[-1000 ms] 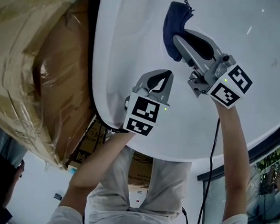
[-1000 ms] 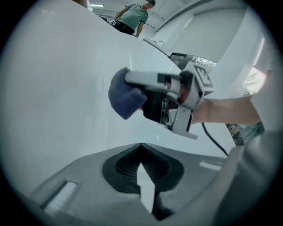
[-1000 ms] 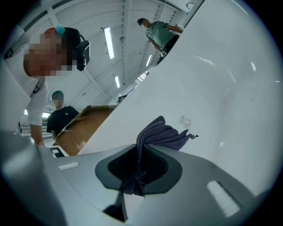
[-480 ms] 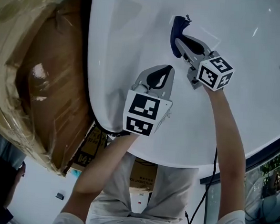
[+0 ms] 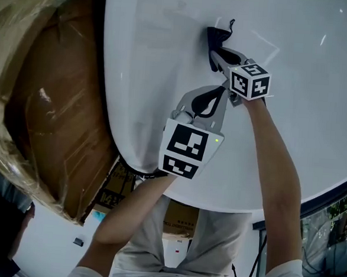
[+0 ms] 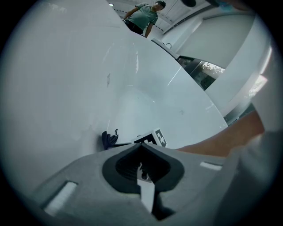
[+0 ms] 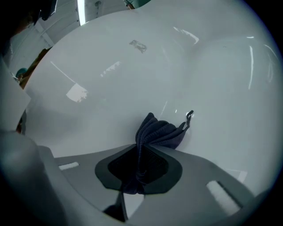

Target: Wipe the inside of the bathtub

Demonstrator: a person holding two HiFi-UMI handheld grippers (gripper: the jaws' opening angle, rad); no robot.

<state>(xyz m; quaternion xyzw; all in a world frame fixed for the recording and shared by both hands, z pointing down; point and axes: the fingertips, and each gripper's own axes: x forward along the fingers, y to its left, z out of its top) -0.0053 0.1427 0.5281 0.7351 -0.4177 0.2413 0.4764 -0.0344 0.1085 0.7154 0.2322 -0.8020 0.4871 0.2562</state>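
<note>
A white bathtub (image 5: 168, 51) fills the head view, its smooth inner wall also filling both gripper views. My right gripper (image 5: 218, 57) is shut on a dark blue cloth (image 5: 216, 38), which presses against the tub's inner wall. In the right gripper view the cloth (image 7: 158, 131) bunches out from between the closed jaws and touches the white surface. My left gripper (image 5: 211, 95) hovers just below and beside the right one, jaws shut with nothing in them. The left gripper view shows the cloth (image 6: 108, 140) and the right gripper's marker cube (image 6: 158, 137) ahead.
Cardboard wrapped in plastic film (image 5: 46, 96) lies along the tub's left rim. A dark window frame (image 5: 329, 193) runs at the lower right. A person in a green top (image 6: 143, 16) stands far off beyond the tub.
My right gripper has carried the cloth left and farther up the tub wall, with its marker cube turned. The left gripper has shifted slightly right, closer under the right one.
</note>
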